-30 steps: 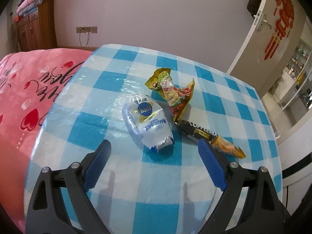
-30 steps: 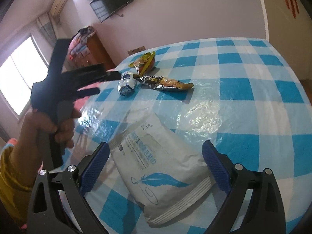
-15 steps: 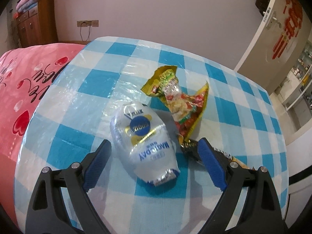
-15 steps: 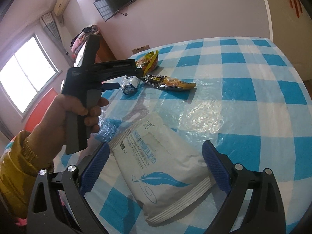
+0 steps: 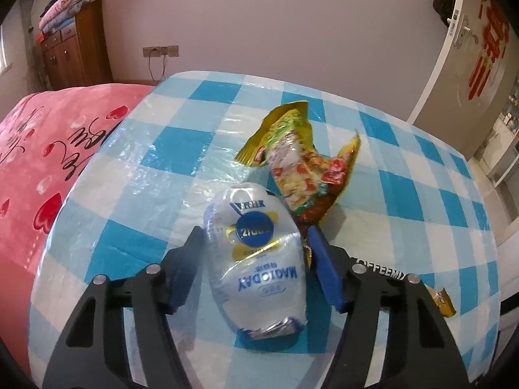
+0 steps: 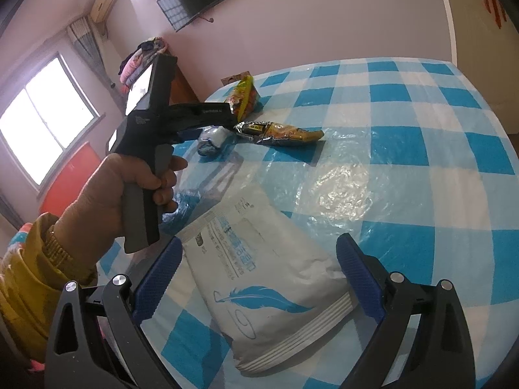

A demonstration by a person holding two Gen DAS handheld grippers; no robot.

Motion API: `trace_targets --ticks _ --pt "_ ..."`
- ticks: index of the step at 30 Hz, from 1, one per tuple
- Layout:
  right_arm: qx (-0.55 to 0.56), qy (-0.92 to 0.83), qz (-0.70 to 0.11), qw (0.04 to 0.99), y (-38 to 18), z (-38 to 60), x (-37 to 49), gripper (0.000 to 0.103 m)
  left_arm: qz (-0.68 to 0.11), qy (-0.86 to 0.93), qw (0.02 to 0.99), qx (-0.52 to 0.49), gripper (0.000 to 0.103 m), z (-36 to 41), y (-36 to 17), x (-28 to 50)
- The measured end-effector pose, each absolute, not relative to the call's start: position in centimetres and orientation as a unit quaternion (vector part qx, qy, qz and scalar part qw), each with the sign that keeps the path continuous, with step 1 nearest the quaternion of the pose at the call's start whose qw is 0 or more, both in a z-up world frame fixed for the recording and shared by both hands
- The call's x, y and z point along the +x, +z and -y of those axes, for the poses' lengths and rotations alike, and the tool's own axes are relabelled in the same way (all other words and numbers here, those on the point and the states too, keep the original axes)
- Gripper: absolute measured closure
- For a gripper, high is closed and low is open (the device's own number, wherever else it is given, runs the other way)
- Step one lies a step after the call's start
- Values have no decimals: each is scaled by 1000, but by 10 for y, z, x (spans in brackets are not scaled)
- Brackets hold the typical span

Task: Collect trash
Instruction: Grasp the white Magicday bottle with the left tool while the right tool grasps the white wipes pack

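Our left tongs (image 5: 254,259), wide a second ago, are closing around the crumpled white-and-blue plastic wrapper (image 5: 256,259) on the checked counter (image 5: 181,149), so pickup begins; our right tongs (image 6: 256,278) hang open.

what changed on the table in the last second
The left tool moved in over the white snack packet, and its jaws are closing on it, pads at its sides. The right tool stayed open over the white feather bag; the other wrappers lie unmoved.
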State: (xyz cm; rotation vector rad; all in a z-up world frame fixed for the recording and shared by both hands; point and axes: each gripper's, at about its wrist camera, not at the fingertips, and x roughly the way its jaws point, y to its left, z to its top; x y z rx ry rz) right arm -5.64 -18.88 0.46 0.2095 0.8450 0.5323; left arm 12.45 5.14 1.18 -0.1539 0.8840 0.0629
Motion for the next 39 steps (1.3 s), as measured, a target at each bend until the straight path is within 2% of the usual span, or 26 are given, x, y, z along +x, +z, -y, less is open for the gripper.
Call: trace_targets --ticks 19,32,39 --pt "56 261 -424 866 -4 173 -53 8 -426 24 899 -98 40 -68 11 89" --pt "-25 266 -425 865 -5 149 -62 8 -415 12 903 -108 40 -80 30 36" --pt "-75 267 -423 863 -9 133 -68 8 -436 3 892 -120 39 -87 25 14"
